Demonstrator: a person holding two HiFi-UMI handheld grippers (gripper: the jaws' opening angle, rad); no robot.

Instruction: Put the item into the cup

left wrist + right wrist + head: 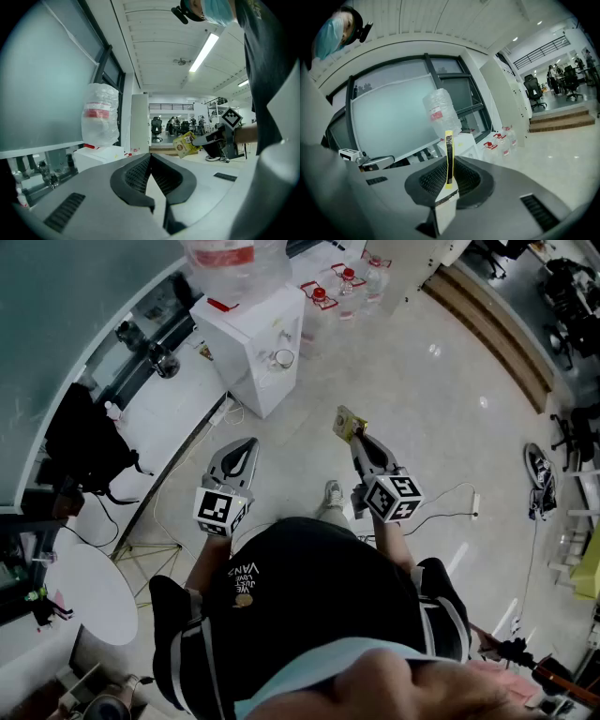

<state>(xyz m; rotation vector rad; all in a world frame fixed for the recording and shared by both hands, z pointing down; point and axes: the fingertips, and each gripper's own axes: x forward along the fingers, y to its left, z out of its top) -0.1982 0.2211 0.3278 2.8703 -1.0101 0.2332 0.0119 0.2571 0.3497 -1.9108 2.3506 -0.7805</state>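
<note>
1. Left hand-held grey two-jaw gripper [247,444] has its ribbed black pads pressed together with nothing between them. It hangs in the air over the pale glossy floor [431,399].
2. Ahead of it stands a white box-shaped water dispenser [246,338] with a clear plastic water bottle [232,261] upended on top. A small clear round-rimmed thing [282,358] on the dispenser's front may be the cup, but it is too small to be sure.
3. To the right, the right hand-held grey gripper [449,165] pinches a flat yellow paper sachet [448,150] edge-on between its pads. The sachet's upper part sticks out past the jaw tips, well apart from the dispenser.
4. The sachet looks light, thin and floppy. It would probably crease rather than break, and the ribbed pads should keep it from slipping. Holding it by one end, as it is held now, seems right, since the free end can then lead into a narrow rim.
</note>
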